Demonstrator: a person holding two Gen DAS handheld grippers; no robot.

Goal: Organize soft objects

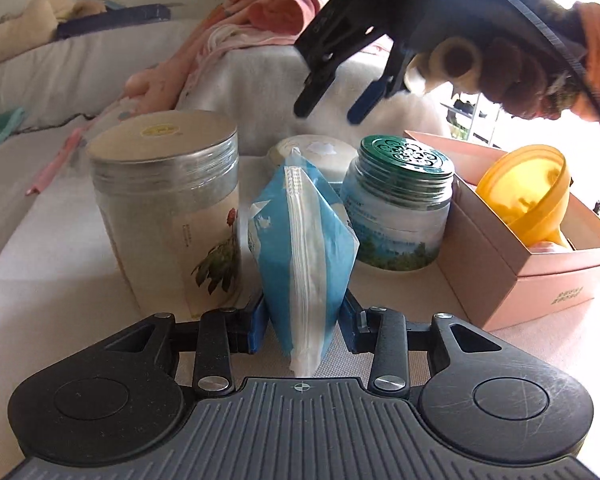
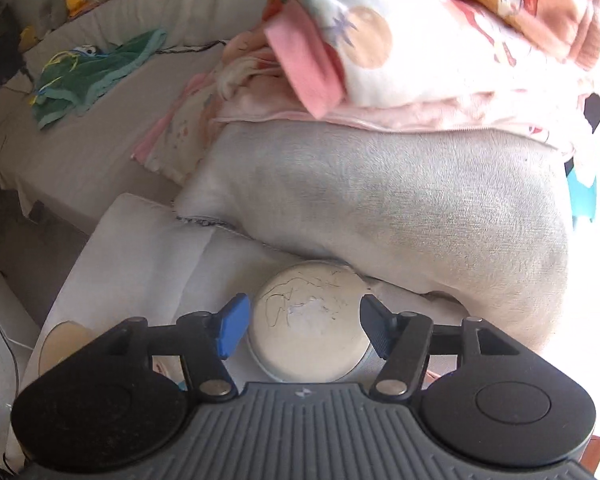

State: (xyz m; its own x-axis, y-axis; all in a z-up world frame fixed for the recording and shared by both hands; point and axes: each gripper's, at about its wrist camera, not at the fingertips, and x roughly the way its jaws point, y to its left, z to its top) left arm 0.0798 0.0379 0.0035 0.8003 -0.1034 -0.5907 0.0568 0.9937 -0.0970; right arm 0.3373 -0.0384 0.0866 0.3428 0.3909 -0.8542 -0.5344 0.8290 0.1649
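My left gripper (image 1: pixel 303 322) is shut on a blue and white soft tissue pack (image 1: pixel 300 248), holding it upright by its lower part, in front of the jars. My right gripper (image 2: pixel 305 330) is open and empty, its jaws either side of and above a round white lidded container (image 2: pixel 310 322). The right gripper (image 1: pixel 332 110) also shows in the left wrist view, high above the jars, beside a brown gloved hand. A grey cushion (image 2: pixel 400 196) with a pink patterned blanket (image 2: pixel 420 40) on top lies behind the container.
A tall silver-lidded jar (image 1: pixel 168 216) stands left of the pack, a green-lidded jar (image 1: pixel 400 204) right of it. A pink box (image 1: pixel 532 256) holding a yellow bowl (image 1: pixel 528 188) sits far right. A green cloth (image 2: pixel 88 72) lies on the grey sofa.
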